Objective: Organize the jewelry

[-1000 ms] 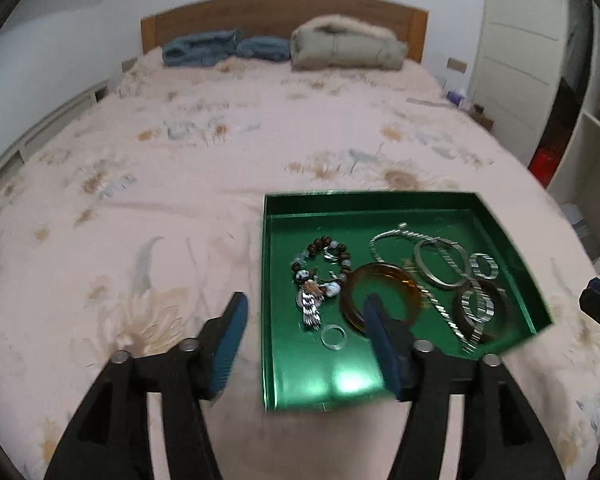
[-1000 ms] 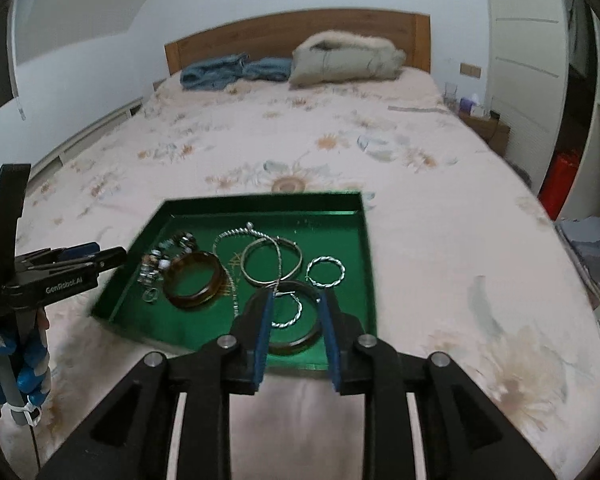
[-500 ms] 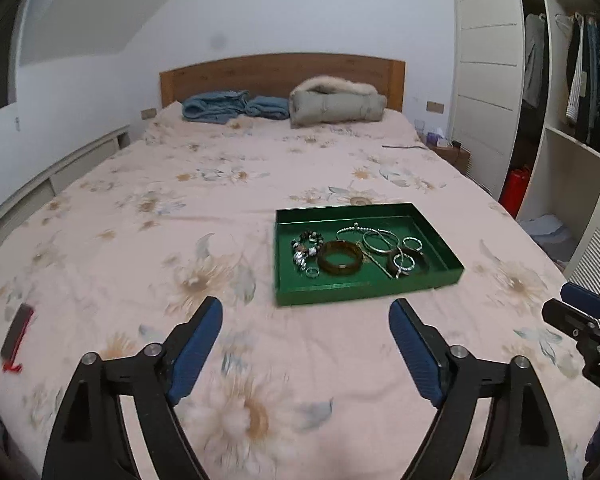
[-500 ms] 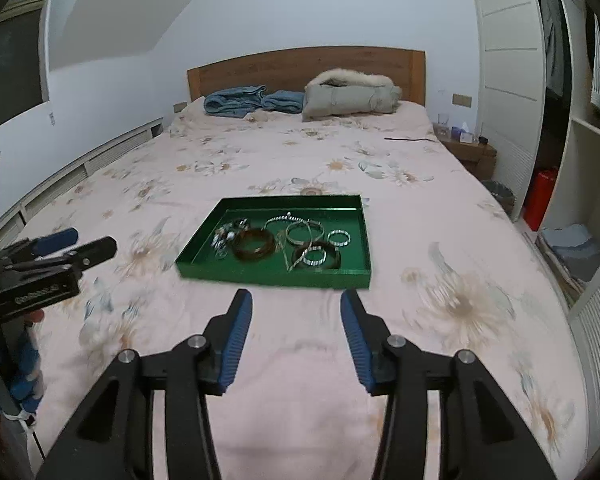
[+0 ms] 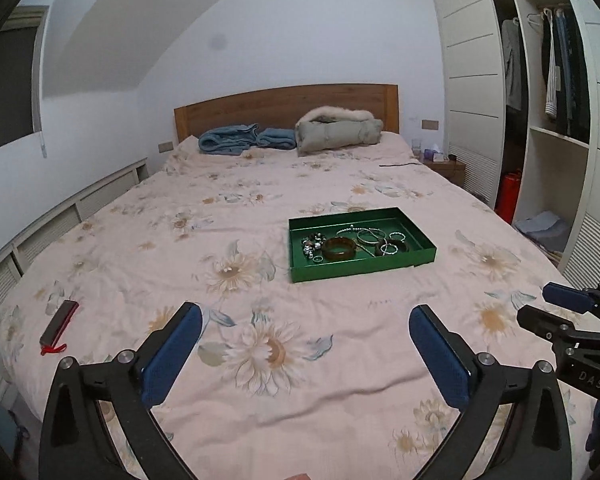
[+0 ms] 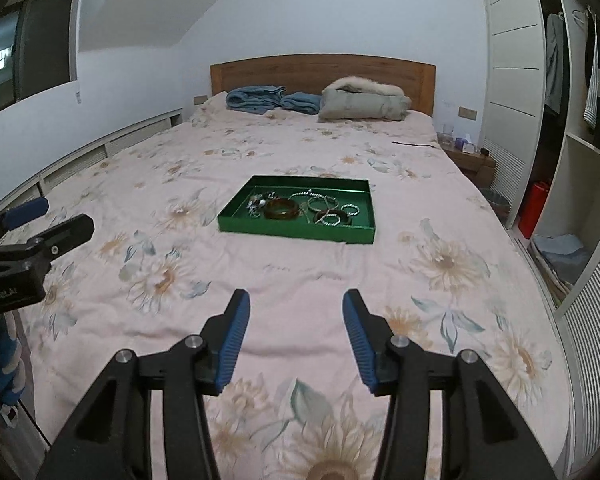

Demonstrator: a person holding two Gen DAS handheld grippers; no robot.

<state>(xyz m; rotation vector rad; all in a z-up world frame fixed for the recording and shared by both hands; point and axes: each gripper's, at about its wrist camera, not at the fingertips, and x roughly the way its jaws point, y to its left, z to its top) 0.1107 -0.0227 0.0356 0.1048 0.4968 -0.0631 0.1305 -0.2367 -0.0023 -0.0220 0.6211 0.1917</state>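
- The green rectangular metal tray (image 5: 362, 269) lies on the pink floral bedspread (image 5: 236, 280), a little right of the centre in the left wrist view and near the centre in the right wrist view.
- All the jewelry that I can see is inside the tray: a brown amber-like bangle (image 5: 339, 249) in the middle, a dark beaded bracelet with charms (image 5: 313, 241) on its left side, thin silver bangles (image 5: 371, 236) and a dark wide bangle (image 5: 392, 249) on its right side.
- The left gripper (image 5: 305, 354) is at the bottom of its frame, jaws spread wide with nothing between them, well apart from the tray.
- The right gripper (image 6: 296, 340) is also low in its frame, jaws spread and holding nothing, far from the tray.
- My judgement: the pieces are already collected, so the task looks almost finished or finished.
- If one more piece must be sorted, approach the tray slowly from above and choose one single item.
- The silver pieces overlap each other and will probably tangle; lift only at a free edge.
- The tray sits on soft bedding, so do not press on its rim, it can tip.
- A black and red flat object (image 5: 58, 327) lies at the lower left of the bed; I cannot tell what it is.
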